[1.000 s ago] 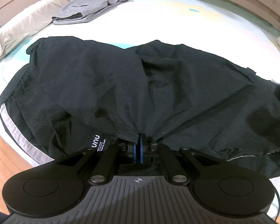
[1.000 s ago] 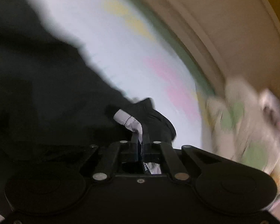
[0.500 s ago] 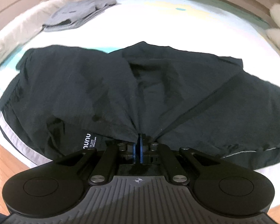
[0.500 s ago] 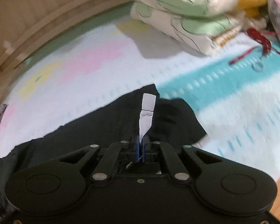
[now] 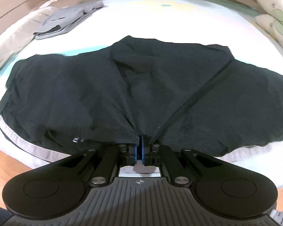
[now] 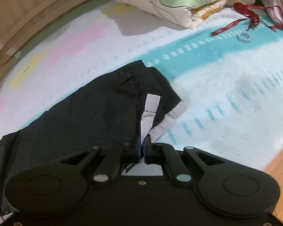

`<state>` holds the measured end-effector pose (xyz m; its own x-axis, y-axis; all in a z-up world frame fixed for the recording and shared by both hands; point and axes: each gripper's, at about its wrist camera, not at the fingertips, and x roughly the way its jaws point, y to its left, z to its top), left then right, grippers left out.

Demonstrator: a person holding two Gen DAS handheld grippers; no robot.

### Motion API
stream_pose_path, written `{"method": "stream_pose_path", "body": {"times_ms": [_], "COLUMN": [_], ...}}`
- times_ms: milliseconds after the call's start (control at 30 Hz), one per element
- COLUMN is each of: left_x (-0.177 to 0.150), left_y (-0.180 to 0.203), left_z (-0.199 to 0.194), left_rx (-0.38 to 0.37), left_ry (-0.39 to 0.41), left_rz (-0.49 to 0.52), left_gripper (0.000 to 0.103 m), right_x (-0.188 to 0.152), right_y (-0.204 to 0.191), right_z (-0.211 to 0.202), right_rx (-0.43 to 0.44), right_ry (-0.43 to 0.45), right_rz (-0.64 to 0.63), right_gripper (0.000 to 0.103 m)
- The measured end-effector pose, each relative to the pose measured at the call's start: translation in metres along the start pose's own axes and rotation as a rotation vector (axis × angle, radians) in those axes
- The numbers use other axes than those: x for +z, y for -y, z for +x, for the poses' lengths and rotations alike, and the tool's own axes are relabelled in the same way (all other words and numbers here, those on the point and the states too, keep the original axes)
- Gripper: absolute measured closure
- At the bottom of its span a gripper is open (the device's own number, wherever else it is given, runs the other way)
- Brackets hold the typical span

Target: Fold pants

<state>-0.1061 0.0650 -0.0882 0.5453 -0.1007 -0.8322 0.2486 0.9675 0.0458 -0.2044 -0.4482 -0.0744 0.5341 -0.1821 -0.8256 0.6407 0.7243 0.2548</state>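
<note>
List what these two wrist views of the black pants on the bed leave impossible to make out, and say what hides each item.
- White lettering on the pants, left wrist view: fabric folds over it.
- Pants edge inside the left gripper: hidden by shut jaws.
- Striped hem inside the right gripper: hidden likewise.
- Pants' far left part, right wrist view: cut off by the frame edge.
- Print on the red ribbon: too small.
</note>
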Motion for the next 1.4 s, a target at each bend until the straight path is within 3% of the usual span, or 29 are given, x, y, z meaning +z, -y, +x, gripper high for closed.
{"method": "stream_pose_path", "body": {"times_ms": [233, 467, 700, 833, 1033, 1067, 1133, 1167, 1400], "left_x": [0.000, -0.003, -0.003, -0.004, -0.002, 0.000, 0.000, 0.000, 0.006], "left_y": [0.002, -0.001, 0.007, 0.005, 0.001, -0.001, -0.003, -0.004, -0.020], "left_z": [0.004, 0.002, 0.001, 0.002, -0.003, -0.003, -0.008, -0.012, -0.037], "left_rx": [-0.020, -0.029, -0.003, -0.007, -0.008, -0.011, -0.019, -0.022, -0.068], "left_ry": [-0.002, -0.014, -0.006, -0.020, -0.027, -0.027, -0.027, -0.024, 0.011], "left_rz": [-0.017, -0.015, 0.026, 0.015, -0.004, -0.016, -0.029, -0.029, -0.053], "left_gripper": [0.098, 0.096, 0.095, 0.094, 0.092, 0.091, 0.083, 0.082, 0.080], "right_x": [0.005, 0.003, 0.004, 0.004, 0.006, 0.006, 0.009, 0.010, 0.012], "right_y": [0.004, 0.005, -0.001, -0.003, -0.005, -0.005, -0.006, -0.007, -0.031], "right_z": [0.003, 0.007, 0.012, 0.008, 0.001, -0.002, -0.009, -0.014, -0.035], "right_rx": [-0.028, -0.039, -0.062, -0.078, -0.092, -0.101, -0.125, -0.147, -0.133], "right_ry": [0.027, -0.010, -0.007, 0.000, 0.012, 0.023, 0.056, 0.082, 0.203], "right_rz": [0.023, 0.005, -0.013, -0.042, -0.037, -0.035, -0.029, -0.030, -0.111], "right_gripper": [0.096, 0.095, 0.093, 0.083, 0.081, 0.078, 0.060, 0.057, 0.056]}}
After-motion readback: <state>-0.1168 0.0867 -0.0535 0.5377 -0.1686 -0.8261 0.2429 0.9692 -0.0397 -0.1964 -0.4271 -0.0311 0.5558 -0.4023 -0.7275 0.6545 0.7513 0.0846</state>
